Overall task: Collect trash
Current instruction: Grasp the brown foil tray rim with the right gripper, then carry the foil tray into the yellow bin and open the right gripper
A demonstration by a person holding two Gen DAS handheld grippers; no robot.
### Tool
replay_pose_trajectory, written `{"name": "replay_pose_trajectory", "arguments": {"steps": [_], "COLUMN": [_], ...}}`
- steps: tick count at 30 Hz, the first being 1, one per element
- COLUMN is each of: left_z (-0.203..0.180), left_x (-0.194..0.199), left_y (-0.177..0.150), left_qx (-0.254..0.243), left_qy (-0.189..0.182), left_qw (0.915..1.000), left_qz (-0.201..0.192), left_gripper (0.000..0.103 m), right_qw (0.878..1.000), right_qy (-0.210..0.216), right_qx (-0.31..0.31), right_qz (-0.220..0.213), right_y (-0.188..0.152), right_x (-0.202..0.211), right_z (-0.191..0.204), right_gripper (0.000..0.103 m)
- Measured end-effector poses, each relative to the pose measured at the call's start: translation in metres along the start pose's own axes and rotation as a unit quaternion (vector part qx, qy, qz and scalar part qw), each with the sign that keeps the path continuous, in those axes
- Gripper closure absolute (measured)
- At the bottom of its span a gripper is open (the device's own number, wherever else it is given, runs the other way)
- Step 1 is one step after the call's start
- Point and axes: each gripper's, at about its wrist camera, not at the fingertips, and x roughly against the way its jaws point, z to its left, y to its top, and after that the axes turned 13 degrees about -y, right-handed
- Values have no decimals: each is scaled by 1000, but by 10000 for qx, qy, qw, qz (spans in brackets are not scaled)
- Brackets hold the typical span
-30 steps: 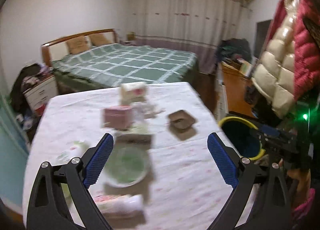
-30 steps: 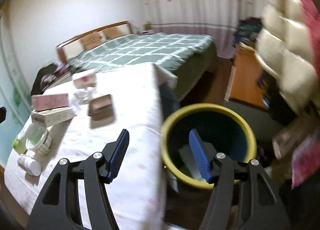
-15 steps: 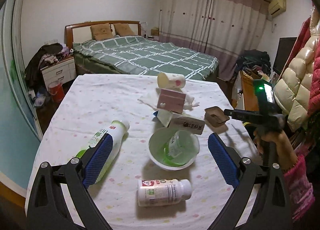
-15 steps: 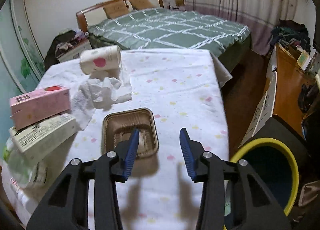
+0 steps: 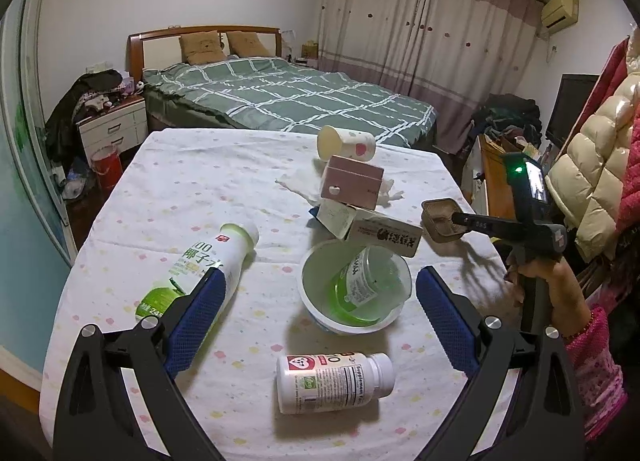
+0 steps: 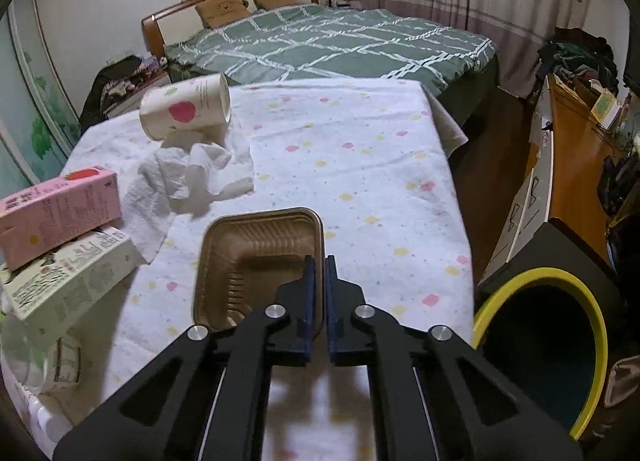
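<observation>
Right gripper (image 6: 317, 273) newly clamped on brown tray (image 6: 256, 261).

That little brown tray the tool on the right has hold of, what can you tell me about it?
The brown tray is a small, squarish container with rounded corners, a rolled rim and ribbed, crinkled walls; it looks like thin foil or plastic and seems empty. The right tool has its fingers shut on the tray's right-hand wall. In the left view the tray sits tilted over the tablecloth's right edge, apparently lifted. Nothing else touches it.
</observation>
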Motion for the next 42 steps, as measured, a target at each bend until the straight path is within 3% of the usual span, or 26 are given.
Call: {"name": "replay_pose_trajectory", "arguments": {"steps": [12,18,28,38,41,42], "left_z": [-23,-36,-51,-51,-48,-47], "left_x": [2,1,1,-7,-10,-10], "left_y": [-3,-4,-6,-8,-8,-9], "left_qx": [-216,-314,-446,-442,-406,-394], "left_qy": [-101,-169,-186,-157,-144,-145], "left_qw": [9997,9994,9988,9987,9988,9988], "left_qz": [9,39,95,210,242,249], "left_gripper": [8,8,8,8,8,8], "right_qw": [9960,9909,9795,9732,9707,9701], "right_qy": [35,-385,-986,-1377,-1457,-1478], "right_qx": [-801,-1223,-1752,-1764,-1823,-1838], "right_qz": [-382,-405,125,529,568,580], "right_y": [-44,-73,-114,-124,-125,-126], "right_x": [66,80,46,7,3,2], "right_z": [-65,-112,-174,-183,-188,-189], "right_gripper": [98,98,98,98,89,80]}}
